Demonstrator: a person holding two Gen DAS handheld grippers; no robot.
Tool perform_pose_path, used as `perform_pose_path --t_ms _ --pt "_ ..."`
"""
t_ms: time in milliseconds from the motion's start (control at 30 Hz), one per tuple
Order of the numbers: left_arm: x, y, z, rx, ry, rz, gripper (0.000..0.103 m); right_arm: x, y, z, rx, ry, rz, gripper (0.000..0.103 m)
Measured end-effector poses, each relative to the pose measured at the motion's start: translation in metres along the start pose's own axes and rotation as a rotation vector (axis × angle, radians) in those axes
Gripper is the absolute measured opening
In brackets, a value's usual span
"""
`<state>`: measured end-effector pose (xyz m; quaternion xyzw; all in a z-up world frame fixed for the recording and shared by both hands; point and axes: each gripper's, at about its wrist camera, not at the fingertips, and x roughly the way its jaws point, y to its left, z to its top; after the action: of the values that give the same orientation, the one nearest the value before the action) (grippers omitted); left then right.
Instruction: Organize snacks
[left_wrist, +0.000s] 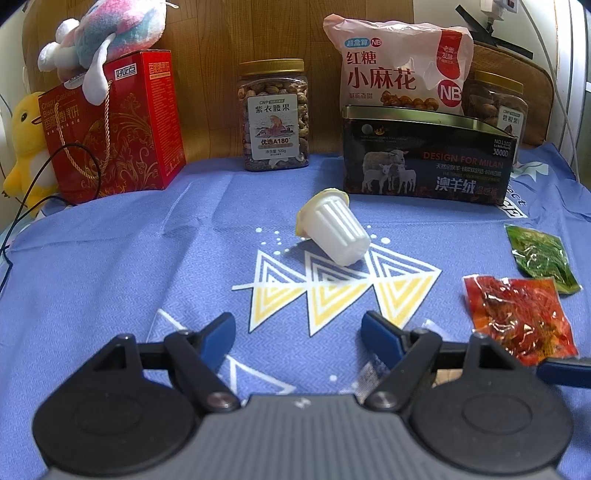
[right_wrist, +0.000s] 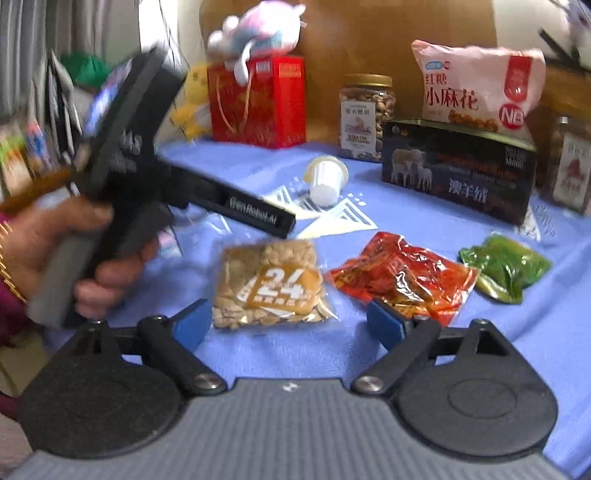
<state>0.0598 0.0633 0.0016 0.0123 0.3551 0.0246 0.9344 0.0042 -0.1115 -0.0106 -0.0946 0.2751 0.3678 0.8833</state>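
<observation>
My left gripper (left_wrist: 297, 332) is open and empty above the blue cloth (left_wrist: 110, 277), short of a white jelly cup (left_wrist: 334, 230) lying on its side. A red snack packet (left_wrist: 517, 317) and a green packet (left_wrist: 541, 258) lie to its right. My right gripper (right_wrist: 288, 325) is open and empty, just before a clear nut packet (right_wrist: 269, 288). The red packet (right_wrist: 402, 277), the green packet (right_wrist: 506, 266) and the cup (right_wrist: 327, 179) also show in the right wrist view. The left gripper's body (right_wrist: 147, 177), hand-held, sits left there.
A dark open-topped box (left_wrist: 424, 162) stands at the back right with a pink snack bag (left_wrist: 399, 62) behind it. A nut jar (left_wrist: 275, 114), a second jar (left_wrist: 495, 103), a red gift box (left_wrist: 118, 125) and plush toys (left_wrist: 107, 33) line the back.
</observation>
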Motion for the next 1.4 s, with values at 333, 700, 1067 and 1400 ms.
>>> perform_pose_path --t_ms 333,700,1067,1400 --pt "-0.002 0.001 0.000 -0.001 0.003 0.000 0.079 -0.011 -0.036 -0.002 0.103 0.002 -0.038 0.029" --pt "-0.030 0.013 0.004 -0.006 -0.065 -0.221 0.078 -0.026 -0.021 -0.009 0.102 -0.027 0.029 0.084" --pt "-0.028 -0.012 -0.017 0.084 0.046 -0.375 0.068 -0.002 0.001 -0.004 0.008 0.012 -0.062 0.090" --pt "-0.034 -0.004 -0.019 -0.048 0.121 -0.568 0.067 -0.045 -0.072 -0.019 0.383 -0.051 -0.029 0.073"
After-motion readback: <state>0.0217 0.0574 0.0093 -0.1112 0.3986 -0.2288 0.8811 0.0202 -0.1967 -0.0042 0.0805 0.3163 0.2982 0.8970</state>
